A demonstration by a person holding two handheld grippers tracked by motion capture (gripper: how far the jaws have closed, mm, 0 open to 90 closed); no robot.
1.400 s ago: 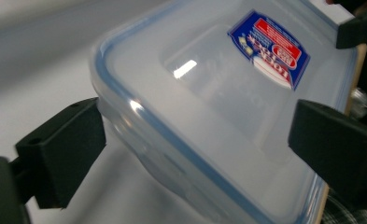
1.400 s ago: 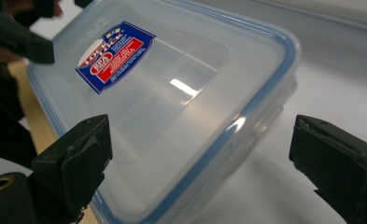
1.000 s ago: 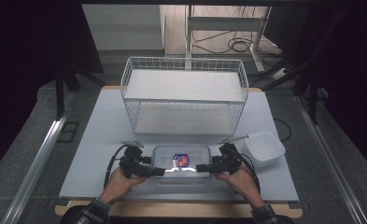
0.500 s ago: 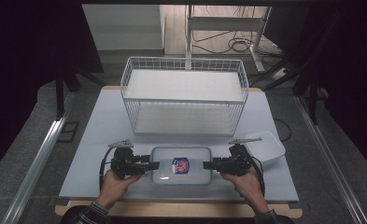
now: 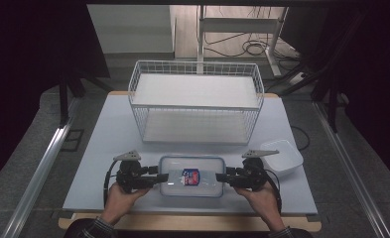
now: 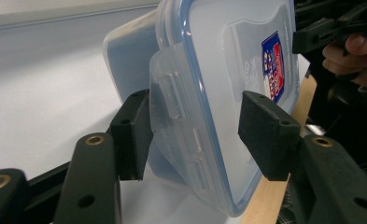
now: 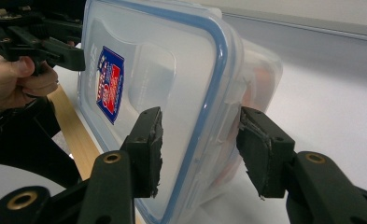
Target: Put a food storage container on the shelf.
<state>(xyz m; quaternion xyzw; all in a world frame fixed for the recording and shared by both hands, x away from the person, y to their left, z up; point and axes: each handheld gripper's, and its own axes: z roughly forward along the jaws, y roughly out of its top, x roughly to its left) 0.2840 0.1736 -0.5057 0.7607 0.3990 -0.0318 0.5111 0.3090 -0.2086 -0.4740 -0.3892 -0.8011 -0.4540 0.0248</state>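
Observation:
A clear plastic container (image 5: 192,176) with a blue-sealed lid and a red-and-blue sticker lies near the table's front edge. My left gripper (image 5: 162,179) grips its left end. In the left gripper view the jaws (image 6: 195,135) straddle the lid's latch flap (image 6: 172,98), one pad on the lid and one underneath. These jaws have just been closing onto it and then eased slightly. My right gripper (image 5: 221,177) holds the right end. Its jaws (image 7: 200,149) have just been closing and now pinch the container (image 7: 172,70) across lid and base.
A white wire basket (image 5: 195,99) stands behind the container, at the middle of the white table (image 5: 108,139). A shallow white tray (image 5: 282,154) lies just beyond my right gripper. The table's wooden front edge (image 5: 192,223) runs close under both hands.
Both grippers' jaws have closed from wide open onto the container's two ends. The hands have drawn slightly outward. The container sits about where it was.

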